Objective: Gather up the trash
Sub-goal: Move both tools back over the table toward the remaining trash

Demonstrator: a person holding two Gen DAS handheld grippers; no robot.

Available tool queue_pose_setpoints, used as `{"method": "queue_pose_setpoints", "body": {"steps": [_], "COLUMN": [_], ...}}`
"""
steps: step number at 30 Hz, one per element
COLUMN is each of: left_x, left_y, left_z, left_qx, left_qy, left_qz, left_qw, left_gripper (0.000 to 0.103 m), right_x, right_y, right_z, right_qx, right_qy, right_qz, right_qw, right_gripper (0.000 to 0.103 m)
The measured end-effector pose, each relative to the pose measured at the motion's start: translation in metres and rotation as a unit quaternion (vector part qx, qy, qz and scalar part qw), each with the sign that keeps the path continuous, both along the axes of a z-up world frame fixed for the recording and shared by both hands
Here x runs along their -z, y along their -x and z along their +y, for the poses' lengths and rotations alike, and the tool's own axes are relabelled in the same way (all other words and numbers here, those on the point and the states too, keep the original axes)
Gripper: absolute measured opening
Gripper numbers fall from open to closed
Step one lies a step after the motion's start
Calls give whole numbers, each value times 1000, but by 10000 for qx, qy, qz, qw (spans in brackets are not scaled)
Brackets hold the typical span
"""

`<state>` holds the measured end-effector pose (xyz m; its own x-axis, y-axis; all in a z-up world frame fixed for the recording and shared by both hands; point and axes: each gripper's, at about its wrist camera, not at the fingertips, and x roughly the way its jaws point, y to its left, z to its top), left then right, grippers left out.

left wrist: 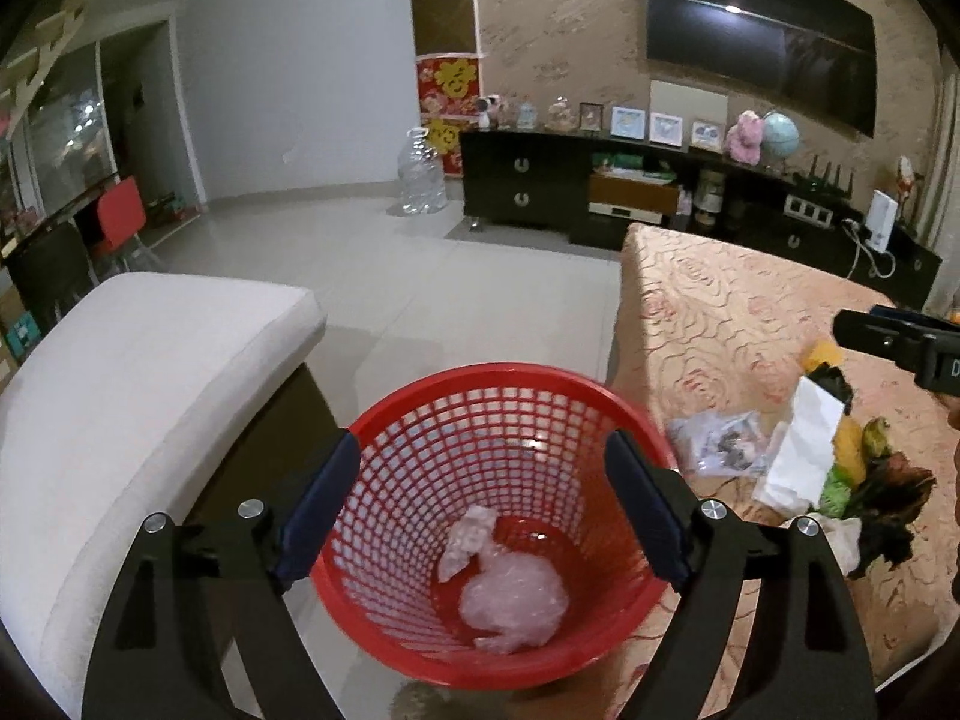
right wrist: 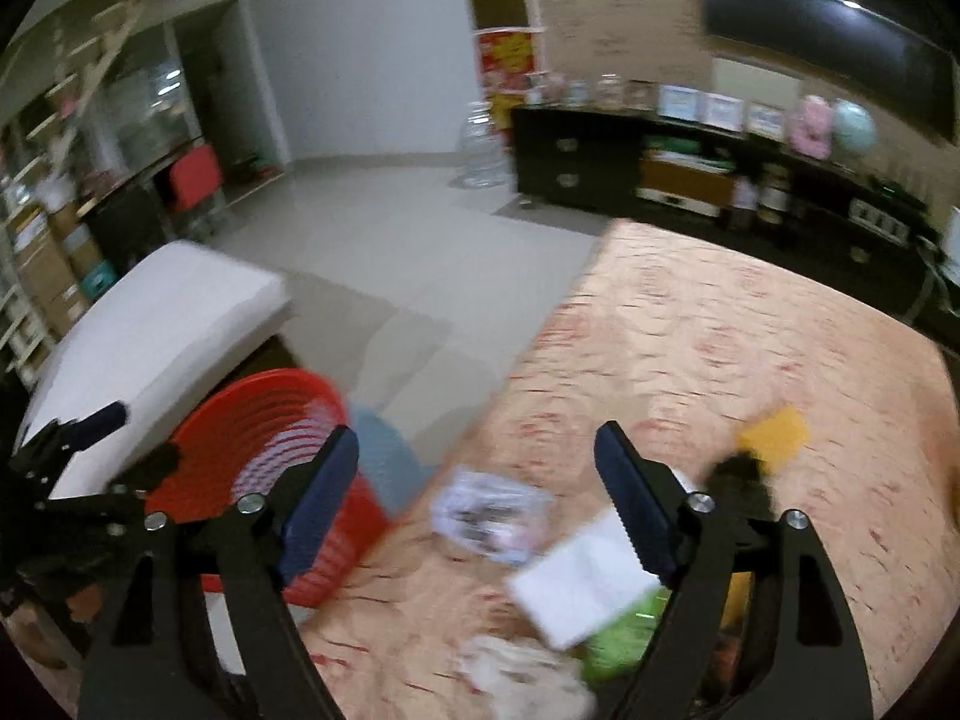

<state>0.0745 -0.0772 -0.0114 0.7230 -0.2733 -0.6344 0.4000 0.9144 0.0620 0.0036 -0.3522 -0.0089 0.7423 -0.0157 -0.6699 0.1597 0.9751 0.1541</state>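
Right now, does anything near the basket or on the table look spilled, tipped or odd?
Nothing spilled. The red basket stands upright with crumpled plastic inside; loose trash lies scattered on the tablecloth, uncollected.

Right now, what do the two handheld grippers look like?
Both match. The left gripper and right gripper each have matte black, angular arms with cut-out slots and round silver pivot bolts. The fingers carry long dark blue pads; one right pad shows a toothed edge. No cables or sleeves show.
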Motion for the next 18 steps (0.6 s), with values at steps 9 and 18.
{"method": "queue_pose_setpoints", "body": {"steps": [9,18], "left_x": [-3,1], "left_y": [17,31], "left_z": [-30,-56], "left_qx": [381,652], "left_qy": [64,-2], "left_qz": [-89,-110], "left_qw": [9992,9978], "left_gripper": [81,81], "right_x": [2,31], "right_y": [62,114], "right_z": [-66,-115], "right_qx": [953,1690], "right_qy": [108,-239], "right_qz": [-47,269], "right_qw": [9954,9850], "right_gripper": [82,85]}}
